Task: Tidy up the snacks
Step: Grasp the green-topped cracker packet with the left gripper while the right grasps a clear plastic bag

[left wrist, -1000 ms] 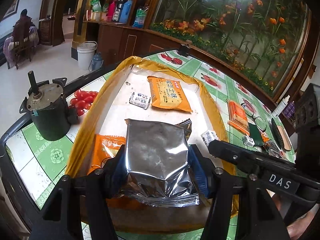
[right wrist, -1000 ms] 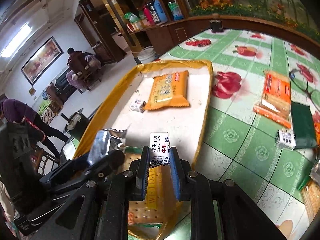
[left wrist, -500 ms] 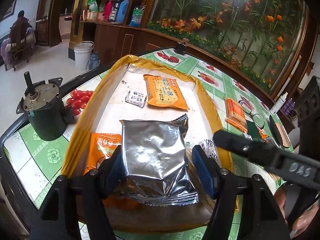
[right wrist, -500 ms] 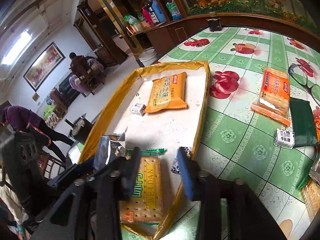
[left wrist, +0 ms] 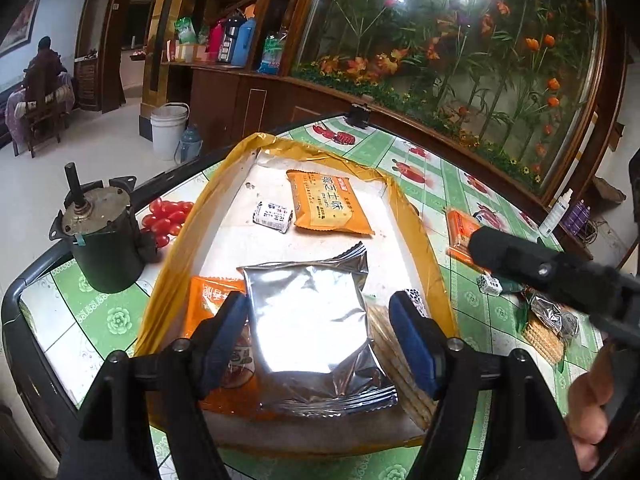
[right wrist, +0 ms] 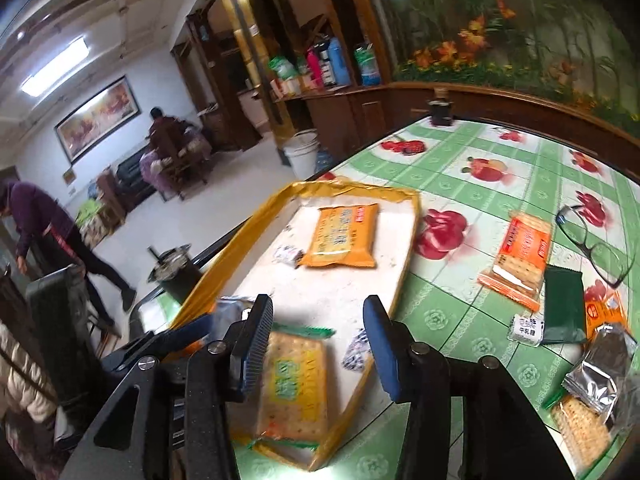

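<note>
A yellow-rimmed tray (left wrist: 416,232) holds snacks: a silver foil packet (left wrist: 312,328), an orange packet (left wrist: 326,204), a small white candy (left wrist: 273,216), another orange packet (left wrist: 208,296) and a cracker pack (right wrist: 292,384). My left gripper (left wrist: 318,336) is open, its fingers on either side of the silver packet, which lies in the tray. My right gripper (right wrist: 316,348) is open and empty above the cracker pack; a small blue-white candy (right wrist: 356,354) lies at the tray's edge. The tray also shows in the right wrist view (right wrist: 408,264).
On the green tablecloth right of the tray lie an orange cracker pack (right wrist: 520,260), a dark green packet (right wrist: 562,304), a white candy (right wrist: 526,328), glasses (right wrist: 592,244) and opened wrappers (right wrist: 596,372). A dark motor can (left wrist: 104,240) and cherry tomatoes (left wrist: 166,216) stand left of the tray.
My left gripper opened and let go of the silver packet. My right gripper opened, dropped the blue-white candy at the tray's edge and drew back.
</note>
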### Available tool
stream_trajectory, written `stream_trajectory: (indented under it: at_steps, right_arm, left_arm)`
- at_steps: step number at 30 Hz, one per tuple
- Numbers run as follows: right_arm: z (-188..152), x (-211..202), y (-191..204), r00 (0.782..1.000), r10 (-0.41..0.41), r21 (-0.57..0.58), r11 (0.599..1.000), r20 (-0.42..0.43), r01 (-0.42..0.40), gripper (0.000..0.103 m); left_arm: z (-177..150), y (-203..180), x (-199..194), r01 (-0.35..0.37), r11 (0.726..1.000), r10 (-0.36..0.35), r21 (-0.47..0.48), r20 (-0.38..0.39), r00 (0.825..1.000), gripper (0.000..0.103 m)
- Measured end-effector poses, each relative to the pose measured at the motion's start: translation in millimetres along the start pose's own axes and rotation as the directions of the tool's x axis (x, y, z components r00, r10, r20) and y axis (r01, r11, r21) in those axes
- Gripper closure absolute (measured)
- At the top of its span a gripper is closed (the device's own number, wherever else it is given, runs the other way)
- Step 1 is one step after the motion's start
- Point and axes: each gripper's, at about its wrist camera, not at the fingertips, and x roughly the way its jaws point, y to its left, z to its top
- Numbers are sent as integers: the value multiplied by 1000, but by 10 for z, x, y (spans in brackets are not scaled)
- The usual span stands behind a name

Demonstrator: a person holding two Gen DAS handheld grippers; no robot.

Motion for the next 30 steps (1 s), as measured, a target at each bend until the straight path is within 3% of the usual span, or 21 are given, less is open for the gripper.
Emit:
stream_trajectory:
  at_steps: [6,14,17,21,25,30]
  right_arm:
    - [46,-103,-2,1000,-8,11,1000,26,7,49]
    - [69,-75,-244,996,87,123,989,-6,-85,47]
    - [51,-144,-319,997,81,132,988,-10,-79,47]
    - [-34,-419,-543,999,35,128,991,11,-37,48]
    - [-206,-763,-840,995,-79,114,991,62,71,48]
    - [-494,-1113,-1337,979,-191,171,969,69,177,48]
  left_arm:
    - [-5,8,-31,-4,1000,4,3,10,1000,30]
    - [-10,-6,-63,-11,1000,11,14,28,1000,30]
    - [-7,-14,-66,-18,1000,18,20,28,999,30]
    - [-10,-33,-81,-20,999,18,36,31,999,30]
    - [-6,-25,-82,-13,999,12,38,32,999,29]
    - [2,-9,-90,-8,1000,7,26,36,999,20]
